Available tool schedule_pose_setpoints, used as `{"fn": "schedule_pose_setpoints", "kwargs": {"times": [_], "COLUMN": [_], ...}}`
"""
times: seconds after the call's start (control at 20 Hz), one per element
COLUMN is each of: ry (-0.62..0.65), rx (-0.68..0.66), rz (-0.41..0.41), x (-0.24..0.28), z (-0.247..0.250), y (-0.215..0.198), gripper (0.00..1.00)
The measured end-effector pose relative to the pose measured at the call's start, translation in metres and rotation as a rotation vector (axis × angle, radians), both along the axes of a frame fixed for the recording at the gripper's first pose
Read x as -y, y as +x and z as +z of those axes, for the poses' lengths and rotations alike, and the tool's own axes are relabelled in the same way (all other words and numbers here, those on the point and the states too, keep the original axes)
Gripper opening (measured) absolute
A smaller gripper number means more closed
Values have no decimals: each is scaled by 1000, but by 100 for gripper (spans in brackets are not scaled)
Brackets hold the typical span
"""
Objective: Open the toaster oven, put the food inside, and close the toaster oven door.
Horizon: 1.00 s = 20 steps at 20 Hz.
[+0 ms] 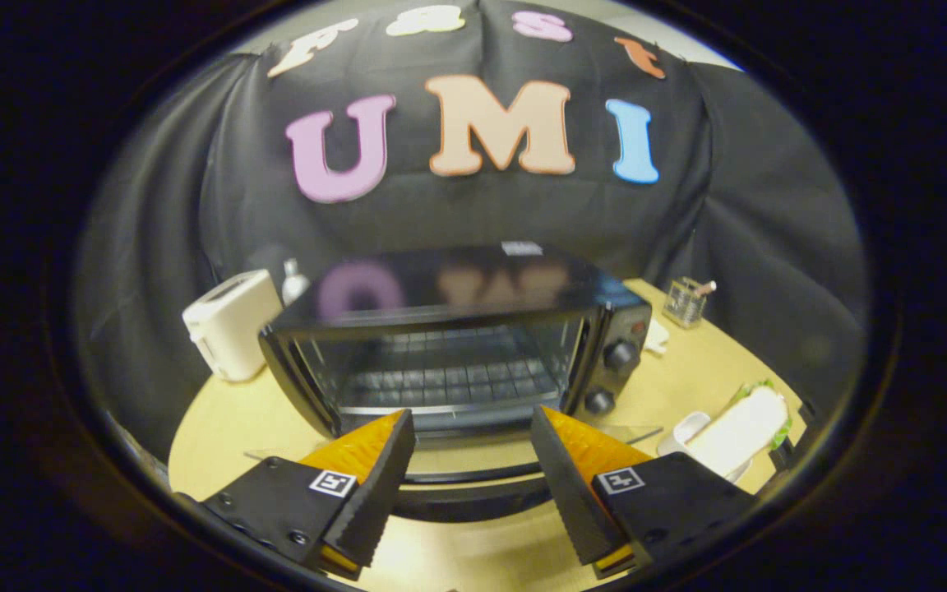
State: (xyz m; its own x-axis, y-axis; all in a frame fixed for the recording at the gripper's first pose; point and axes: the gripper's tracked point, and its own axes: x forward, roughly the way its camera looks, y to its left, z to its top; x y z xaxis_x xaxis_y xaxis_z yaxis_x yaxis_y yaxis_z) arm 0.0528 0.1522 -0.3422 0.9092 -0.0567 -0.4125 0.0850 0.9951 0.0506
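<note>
Between the wide-spread fingers of the gripper (473, 427) lies the lowered door (473, 467) of the toaster oven (457, 329) (rack exposed); sandwich (741, 432) rests well right.

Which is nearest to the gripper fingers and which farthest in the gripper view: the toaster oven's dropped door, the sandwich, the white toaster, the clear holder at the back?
From the open gripper:
1. Toaster oven door, down flat between the fingers.
2. Sandwich, on a plate to the right.
3. White toaster, left of the oven.
4. Clear holder, right rear, by the wall.
</note>
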Motion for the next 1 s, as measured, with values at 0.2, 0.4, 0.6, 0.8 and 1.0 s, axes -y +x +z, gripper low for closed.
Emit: {"fn": "schedule_pose_setpoints", "kwargs": {"times": [0.2,0.4,0.6,0.8,1.0], "ry": [27,111,123,105,93], "rx": [-88,-58,-62,-107,-146], "rz": [12,-17,-7,11,31], "x": [-4,-1,-2,-3,-6], "z": [-37,-42,-50,-69,-90], "y": [-12,-10,-6,-5,-12], "gripper": [90,89,87,87,87]}}
